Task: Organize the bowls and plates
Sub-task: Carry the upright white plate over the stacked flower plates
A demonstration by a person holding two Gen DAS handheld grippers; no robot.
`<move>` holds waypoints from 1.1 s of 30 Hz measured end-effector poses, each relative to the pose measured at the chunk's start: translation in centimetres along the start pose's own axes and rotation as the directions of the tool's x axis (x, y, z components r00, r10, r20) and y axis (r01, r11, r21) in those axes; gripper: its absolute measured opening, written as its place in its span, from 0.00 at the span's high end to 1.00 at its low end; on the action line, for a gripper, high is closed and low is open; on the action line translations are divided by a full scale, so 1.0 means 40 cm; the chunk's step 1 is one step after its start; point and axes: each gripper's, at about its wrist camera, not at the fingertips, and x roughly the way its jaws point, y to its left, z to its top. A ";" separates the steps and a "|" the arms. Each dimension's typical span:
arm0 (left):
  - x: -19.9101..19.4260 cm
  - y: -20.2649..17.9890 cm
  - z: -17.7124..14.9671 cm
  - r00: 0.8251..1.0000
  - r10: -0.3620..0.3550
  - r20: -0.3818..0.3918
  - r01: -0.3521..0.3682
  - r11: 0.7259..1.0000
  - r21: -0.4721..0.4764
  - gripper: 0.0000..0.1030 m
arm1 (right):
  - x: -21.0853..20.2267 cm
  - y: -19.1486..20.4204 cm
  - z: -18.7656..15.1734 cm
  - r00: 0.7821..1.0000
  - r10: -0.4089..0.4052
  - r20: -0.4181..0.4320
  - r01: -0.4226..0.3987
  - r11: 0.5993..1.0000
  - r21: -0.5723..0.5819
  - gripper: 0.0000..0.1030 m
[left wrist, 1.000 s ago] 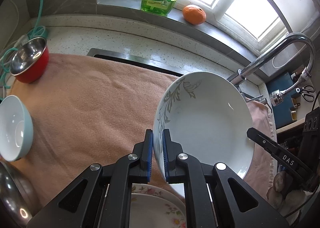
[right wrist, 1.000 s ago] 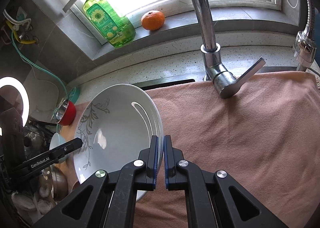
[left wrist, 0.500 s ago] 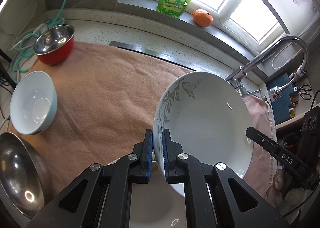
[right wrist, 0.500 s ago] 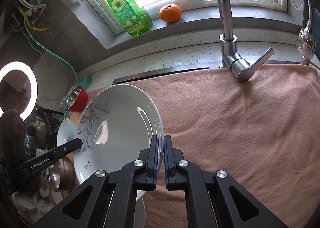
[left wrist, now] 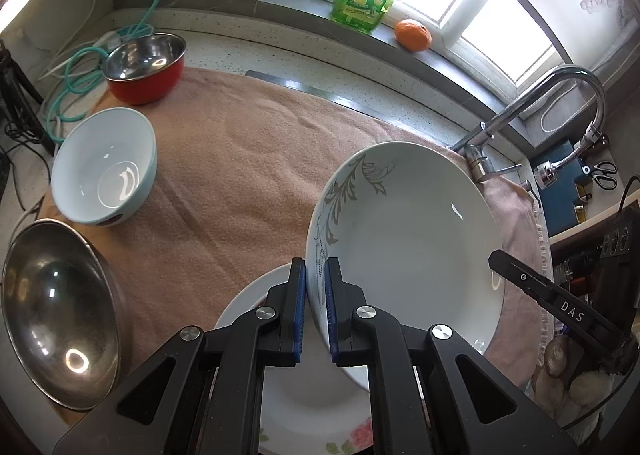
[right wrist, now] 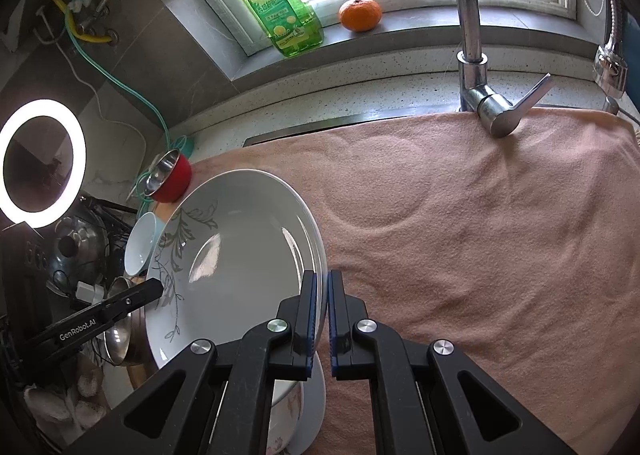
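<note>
A white deep plate with a grey leaf pattern (left wrist: 400,235) (right wrist: 232,255) is held tilted in the air above the pink towel. My left gripper (left wrist: 316,267) is shut on its left rim. On the opposite rim my right gripper (right wrist: 324,279) is shut too. Each wrist view shows the other gripper's black finger at the far rim. Under the held plate a plain white plate (left wrist: 248,303) lies on a flower-patterned plate (left wrist: 352,431), partly hidden by the grippers. A light blue bowl (left wrist: 104,167), a red bowl with a steel inside (left wrist: 144,67) and a large steel bowl (left wrist: 52,311) stand at the left.
The pink towel (right wrist: 460,223) covers the counter and sink. A chrome faucet (right wrist: 468,15) rises at the back right. A green dish soap bottle (right wrist: 276,7) and an orange (right wrist: 360,13) sit on the windowsill. A ring light (right wrist: 40,167) and a dish rack stand at the far left.
Both grippers have carried the plate together back from the window and faucet and toward the bowls. The bowls and the plates underneath have come further into view. Both grips are unchanged.
</note>
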 end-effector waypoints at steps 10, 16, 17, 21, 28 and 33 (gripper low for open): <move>-0.034 0.048 -0.059 1.000 0.003 -0.012 -0.003 1.000 -0.005 0.93 | 0.007 0.035 -0.062 1.000 -0.005 -0.022 0.005 1.000 -0.005 0.95; -0.037 0.068 -0.085 1.000 0.008 -0.021 -0.008 1.000 -0.010 0.93 | 0.018 0.053 -0.093 0.999 -0.015 -0.038 0.014 1.000 -0.013 0.95; -0.037 0.070 -0.089 1.000 0.008 -0.024 -0.009 1.000 -0.011 0.93 | 0.019 0.055 -0.098 0.999 -0.017 -0.040 0.017 1.000 -0.014 0.95; -0.035 0.077 -0.104 0.999 0.007 -0.033 -0.007 1.000 -0.011 0.93 | 0.025 0.058 -0.116 0.998 -0.026 -0.052 0.025 1.000 -0.015 0.95; -0.032 0.084 -0.128 0.999 0.007 -0.045 -0.007 1.000 -0.012 0.93 | 0.030 0.062 -0.143 0.997 -0.038 -0.065 0.037 0.999 -0.015 0.95; -0.027 0.093 -0.146 0.998 0.006 -0.057 -0.007 1.000 -0.015 0.93 | 0.038 0.065 -0.158 0.996 -0.046 -0.078 0.045 0.999 -0.016 0.95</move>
